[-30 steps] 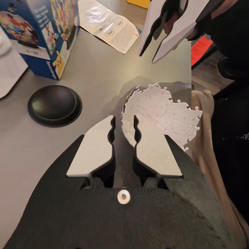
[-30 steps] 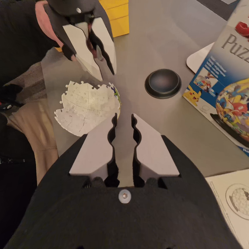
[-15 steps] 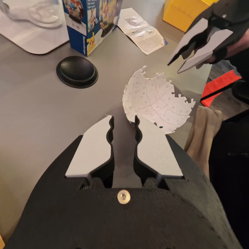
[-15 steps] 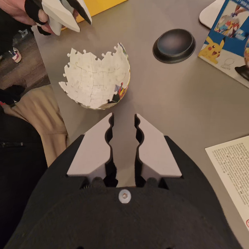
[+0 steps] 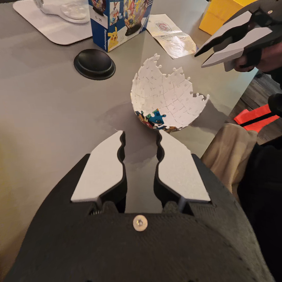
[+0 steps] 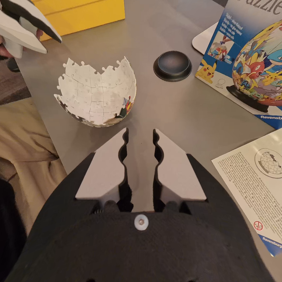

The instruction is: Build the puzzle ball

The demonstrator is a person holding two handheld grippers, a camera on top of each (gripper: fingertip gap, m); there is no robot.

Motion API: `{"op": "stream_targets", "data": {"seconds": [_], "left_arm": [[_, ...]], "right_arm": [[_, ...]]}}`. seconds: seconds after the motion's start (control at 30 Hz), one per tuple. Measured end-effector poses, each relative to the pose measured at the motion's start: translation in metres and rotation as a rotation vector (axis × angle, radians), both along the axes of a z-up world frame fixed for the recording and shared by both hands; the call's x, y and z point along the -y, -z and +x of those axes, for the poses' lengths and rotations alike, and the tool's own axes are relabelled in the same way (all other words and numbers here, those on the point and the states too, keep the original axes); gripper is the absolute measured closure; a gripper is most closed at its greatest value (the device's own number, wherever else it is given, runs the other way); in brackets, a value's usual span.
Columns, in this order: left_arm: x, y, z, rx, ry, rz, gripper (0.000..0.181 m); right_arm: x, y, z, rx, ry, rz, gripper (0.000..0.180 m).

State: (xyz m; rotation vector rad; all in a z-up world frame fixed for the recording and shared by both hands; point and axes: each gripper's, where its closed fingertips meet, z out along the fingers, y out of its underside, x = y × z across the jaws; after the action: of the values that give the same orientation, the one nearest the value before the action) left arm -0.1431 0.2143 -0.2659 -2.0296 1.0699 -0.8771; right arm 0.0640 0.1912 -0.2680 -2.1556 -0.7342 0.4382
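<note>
A partly built puzzle ball (image 5: 164, 99), a white-inside half shell with colourful outside, rests open side up on the grey table (image 5: 45, 106) near its edge; it also shows in the right wrist view (image 6: 97, 94). My left gripper (image 5: 141, 134) is open and empty, just short of the shell. My right gripper (image 6: 140, 129) is open and empty, to the right of the shell and a little short of it. Each gripper also shows far off in the other's view, the right (image 5: 199, 60) and the left (image 6: 53, 45).
A black round stand (image 5: 94, 64) (image 6: 172, 66) sits beyond the shell. The blue puzzle box (image 5: 120, 19) (image 6: 247, 61), an instruction sheet (image 5: 170, 35) (image 6: 250, 183), a white tray (image 5: 50, 26) and a yellow box (image 6: 82, 16) lie around. A person's beige-clad leg (image 6: 22, 137) is at the table edge. My hands' fingertips stand some 20 cm from each other.
Both grippers have pulled back and up from the shell. The left jaws, which stood around the shell's rim, are now clear of it. The shell stays on the table.
</note>
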Motion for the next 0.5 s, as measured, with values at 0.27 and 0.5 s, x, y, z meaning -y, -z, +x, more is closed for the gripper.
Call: {"op": "stream_targets", "data": {"seconds": [0.27, 0.5], "left_arm": [[0.019, -0.016, -0.013, 0.022, -0.071, 0.08, 0.138], [0.021, -0.003, -0.022, -0.041, -0.122, 0.12, 0.138]], "right_arm": [[-0.005, -0.009, -0.001, 0.0, 0.027, 0.046, 0.146], [-0.011, 0.006, -0.002, 0.044, 0.023, 0.044, 0.146]]}}
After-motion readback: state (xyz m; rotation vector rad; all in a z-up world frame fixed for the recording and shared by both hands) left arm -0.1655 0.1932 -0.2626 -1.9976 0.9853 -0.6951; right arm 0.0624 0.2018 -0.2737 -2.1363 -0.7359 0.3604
